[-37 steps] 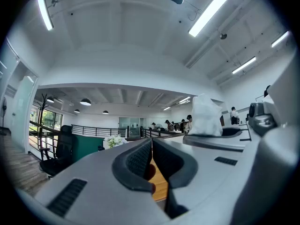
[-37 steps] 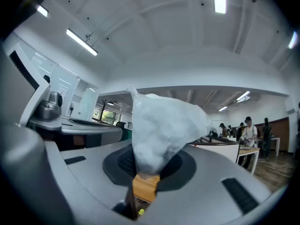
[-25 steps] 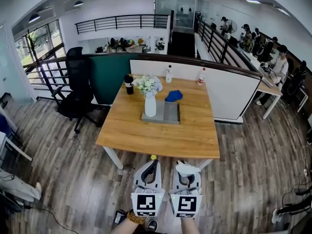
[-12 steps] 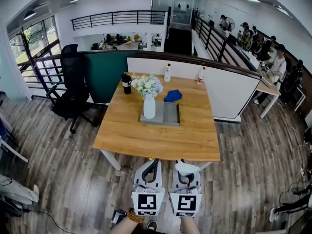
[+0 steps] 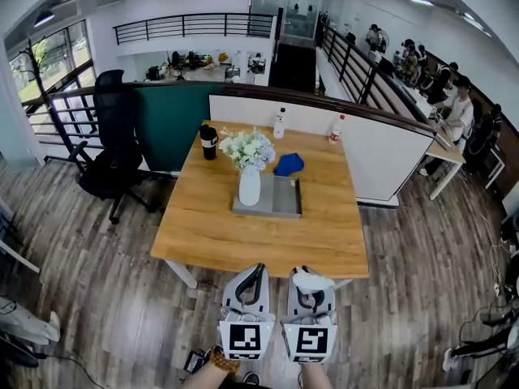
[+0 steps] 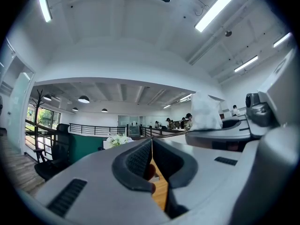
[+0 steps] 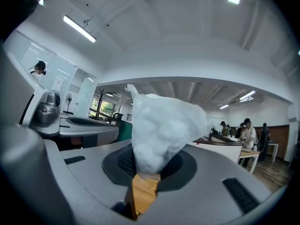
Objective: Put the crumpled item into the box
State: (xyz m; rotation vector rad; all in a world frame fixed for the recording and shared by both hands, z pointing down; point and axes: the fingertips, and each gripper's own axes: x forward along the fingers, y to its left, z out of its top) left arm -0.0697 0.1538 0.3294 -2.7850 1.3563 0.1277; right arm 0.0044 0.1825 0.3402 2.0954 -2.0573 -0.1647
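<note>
The right gripper is clamped on the white crumpled item, which bulges up above its jaws. At its 9 o'clock, the left gripper has its jaws together with nothing between them. At 12 o'clock on the wooden table lies what may be the shallow grey box, with a white vase on its left part.

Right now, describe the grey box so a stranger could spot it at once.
Look at the wooden table in the middle of the floor. Near its centre lies a flat grey box, with a white vase of flowers at its left end. It is the only flat grey thing there; the blue lump behind it is rounded.
</note>
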